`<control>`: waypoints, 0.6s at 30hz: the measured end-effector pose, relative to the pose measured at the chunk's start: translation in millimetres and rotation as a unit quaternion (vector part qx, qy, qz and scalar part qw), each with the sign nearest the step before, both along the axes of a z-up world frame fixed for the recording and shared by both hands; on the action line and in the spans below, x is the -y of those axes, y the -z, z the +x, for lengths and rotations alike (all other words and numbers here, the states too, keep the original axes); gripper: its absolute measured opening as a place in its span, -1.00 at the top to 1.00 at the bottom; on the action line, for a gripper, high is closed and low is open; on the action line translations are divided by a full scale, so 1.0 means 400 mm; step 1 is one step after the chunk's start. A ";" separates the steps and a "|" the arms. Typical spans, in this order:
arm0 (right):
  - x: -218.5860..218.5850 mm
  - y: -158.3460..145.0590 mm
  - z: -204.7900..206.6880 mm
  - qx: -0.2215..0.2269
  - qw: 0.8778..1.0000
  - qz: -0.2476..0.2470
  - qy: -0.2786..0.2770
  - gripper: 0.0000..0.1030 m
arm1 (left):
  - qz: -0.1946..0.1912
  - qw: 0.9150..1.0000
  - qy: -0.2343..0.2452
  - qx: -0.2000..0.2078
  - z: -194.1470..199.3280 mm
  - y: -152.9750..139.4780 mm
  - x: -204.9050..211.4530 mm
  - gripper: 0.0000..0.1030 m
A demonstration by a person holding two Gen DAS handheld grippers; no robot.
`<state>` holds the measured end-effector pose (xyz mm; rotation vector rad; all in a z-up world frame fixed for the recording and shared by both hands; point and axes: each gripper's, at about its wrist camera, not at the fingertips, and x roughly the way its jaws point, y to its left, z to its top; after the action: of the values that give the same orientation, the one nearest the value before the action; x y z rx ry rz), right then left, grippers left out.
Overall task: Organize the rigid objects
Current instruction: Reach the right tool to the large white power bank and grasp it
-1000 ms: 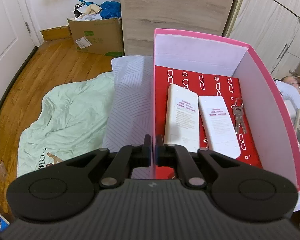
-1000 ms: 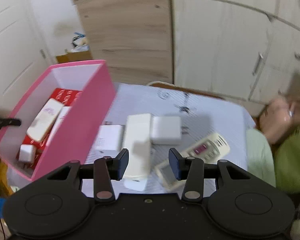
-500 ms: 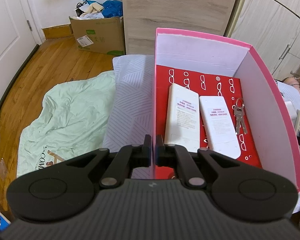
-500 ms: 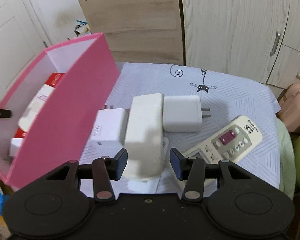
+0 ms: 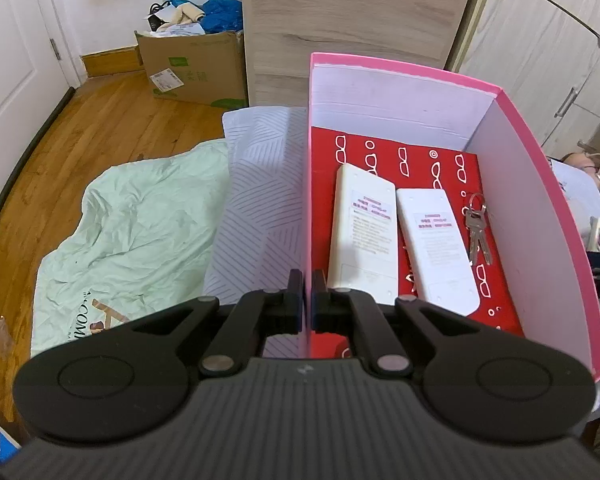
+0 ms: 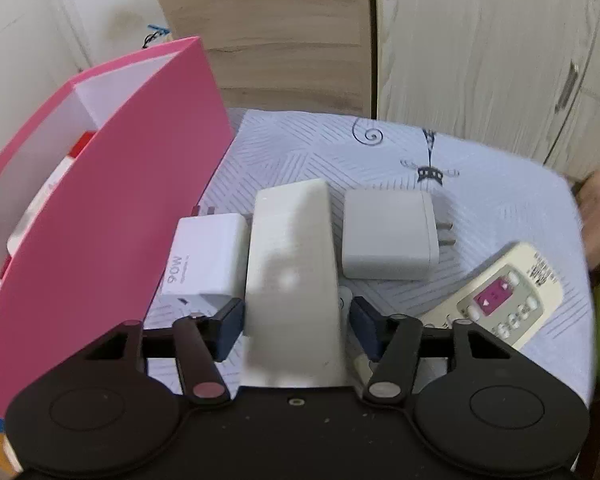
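Observation:
My left gripper (image 5: 306, 302) is shut on the left wall of the pink box (image 5: 308, 184). Inside the box lie two white remotes (image 5: 360, 236) (image 5: 436, 248) face down and a bunch of keys (image 5: 476, 228). My right gripper (image 6: 296, 324) is open, its fingers either side of a long white block (image 6: 292, 280) on the striped cloth; a gap shows at the right finger. A white 90W charger (image 6: 208, 260) lies left of the block and a white plug adapter (image 6: 388, 236) right of it. A beige remote (image 6: 504, 300) lies further right. The pink box (image 6: 112, 208) stands left.
The striped cloth (image 6: 480, 188) covers a small table with its edge close at the right. A green sheet (image 5: 132, 240) lies on the wooden floor at left. A cardboard box (image 5: 196, 68) and wooden cupboards (image 5: 340, 16) stand behind.
My right gripper has moved down and forward until its open fingers straddle the long white block. My left gripper stays shut on the box wall.

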<state>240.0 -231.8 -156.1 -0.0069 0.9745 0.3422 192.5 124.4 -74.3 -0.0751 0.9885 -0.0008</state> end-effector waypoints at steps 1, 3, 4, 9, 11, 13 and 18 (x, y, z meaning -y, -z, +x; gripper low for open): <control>-0.003 -0.008 -0.004 0.008 1.000 -0.004 -0.004 -0.14 | 0.000 1.000 0.000 0.000 0.000 0.000 0.000 0.94; -0.003 -0.026 -0.014 0.021 1.000 -0.010 -0.008 -0.14 | 0.001 1.000 0.001 0.000 -0.001 0.000 0.001 0.94; 0.000 -0.031 -0.018 0.023 1.000 -0.008 -0.008 -0.14 | 0.001 1.000 0.000 0.000 0.000 0.000 -0.001 0.94; 0.012 -0.052 -0.036 0.008 1.000 -0.008 -0.001 -0.14 | 0.001 1.000 0.000 0.000 0.001 -0.001 -0.001 0.94; 0.016 -0.055 -0.042 0.004 1.000 -0.002 0.004 -0.14 | 0.002 1.000 0.000 0.000 0.001 -0.001 -0.002 0.94; 0.028 -0.061 -0.043 -0.002 1.000 0.015 0.014 -0.14 | 0.001 1.000 -0.001 -0.001 0.002 -0.001 -0.001 0.94; 0.045 -0.039 -0.048 -0.055 0.997 0.048 0.016 -0.14 | 0.001 1.000 -0.001 -0.002 0.001 -0.002 -0.002 0.94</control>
<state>220.9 -249.9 -140.6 0.1157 1.0642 0.3614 193.1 125.1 -73.7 -0.0747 0.9915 0.0014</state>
